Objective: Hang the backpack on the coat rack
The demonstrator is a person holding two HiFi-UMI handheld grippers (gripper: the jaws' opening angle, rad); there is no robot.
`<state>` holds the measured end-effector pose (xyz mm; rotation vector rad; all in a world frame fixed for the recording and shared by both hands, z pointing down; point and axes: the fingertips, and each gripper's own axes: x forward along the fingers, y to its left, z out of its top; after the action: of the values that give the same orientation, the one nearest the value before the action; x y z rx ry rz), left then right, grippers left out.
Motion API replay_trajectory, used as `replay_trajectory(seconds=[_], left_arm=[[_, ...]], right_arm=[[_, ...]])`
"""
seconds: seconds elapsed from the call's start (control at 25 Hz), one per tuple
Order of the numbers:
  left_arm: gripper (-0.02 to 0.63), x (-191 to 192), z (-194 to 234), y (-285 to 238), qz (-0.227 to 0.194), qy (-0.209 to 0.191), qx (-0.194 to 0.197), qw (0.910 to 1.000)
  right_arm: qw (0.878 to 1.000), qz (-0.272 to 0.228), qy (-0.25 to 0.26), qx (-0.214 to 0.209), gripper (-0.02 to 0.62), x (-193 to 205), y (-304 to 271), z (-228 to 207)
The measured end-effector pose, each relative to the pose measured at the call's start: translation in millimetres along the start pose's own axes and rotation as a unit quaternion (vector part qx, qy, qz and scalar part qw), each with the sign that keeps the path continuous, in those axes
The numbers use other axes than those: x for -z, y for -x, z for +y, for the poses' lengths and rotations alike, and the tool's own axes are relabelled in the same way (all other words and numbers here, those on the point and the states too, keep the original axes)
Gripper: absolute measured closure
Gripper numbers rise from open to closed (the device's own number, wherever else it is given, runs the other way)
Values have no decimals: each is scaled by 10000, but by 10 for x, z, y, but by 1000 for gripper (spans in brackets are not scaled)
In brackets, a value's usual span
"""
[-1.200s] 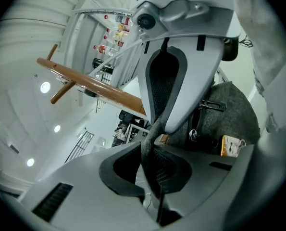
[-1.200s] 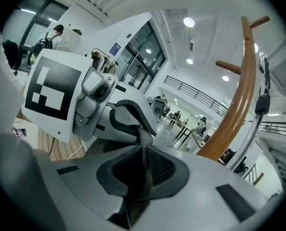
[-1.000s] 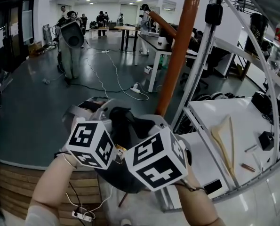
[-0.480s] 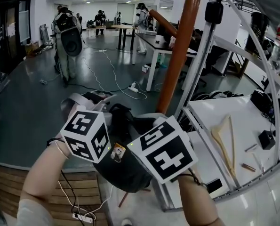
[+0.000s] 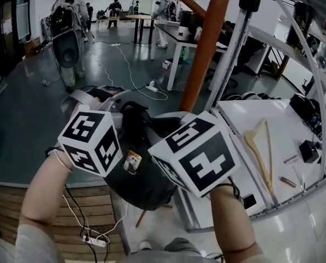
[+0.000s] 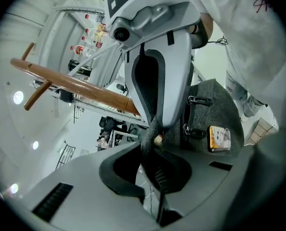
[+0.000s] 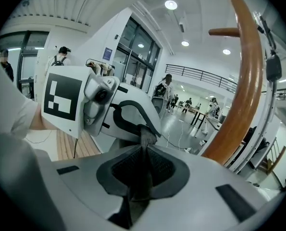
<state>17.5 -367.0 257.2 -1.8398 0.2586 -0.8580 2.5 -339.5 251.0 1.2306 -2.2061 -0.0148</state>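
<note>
**Beside the coat rack (image 5: 205, 53), a backpack (image 5: 143, 182) is held on two pinches**

Low against the orange-brown pole, the dark backpack is hung from both grippers, well under the pegs. The left gripper (image 6: 155, 139) is seen clamped on a fold of grey strap (image 6: 152, 125). The right gripper (image 7: 143, 138) is nipped on the same webbing from the opposite side, the tips of the two nearly meeting.

For the step in hand, a lift is judged to be needed. The strap should be raised above a peg (image 5: 189, 2) and stretched between the two pinches so that an opening is presented. It can then be lowered over the peg before either grip is let go. The webbing is likely to be dragged through by the bag's weight, so firm pinches are called for.

Both forearms (image 5: 42, 201) are stretched forward from the bottom of the head view. The marker cubes (image 5: 91, 141) are set side by side, with the grippers angled slightly downward and converged over the bag's top.
</note>
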Motion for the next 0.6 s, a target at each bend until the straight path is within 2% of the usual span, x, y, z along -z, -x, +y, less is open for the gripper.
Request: replay_trajectory(seconds=[0.4,0.6], left_arm=[[563,16,-37,48,145,-7,-68,9999],[563,63,-78,37,241,-66,35,9997]], right_arm=[[9994,-76,-75,-340,550,2,-1,59],[9991,-103,-89,-409,550,16,-47,87]])
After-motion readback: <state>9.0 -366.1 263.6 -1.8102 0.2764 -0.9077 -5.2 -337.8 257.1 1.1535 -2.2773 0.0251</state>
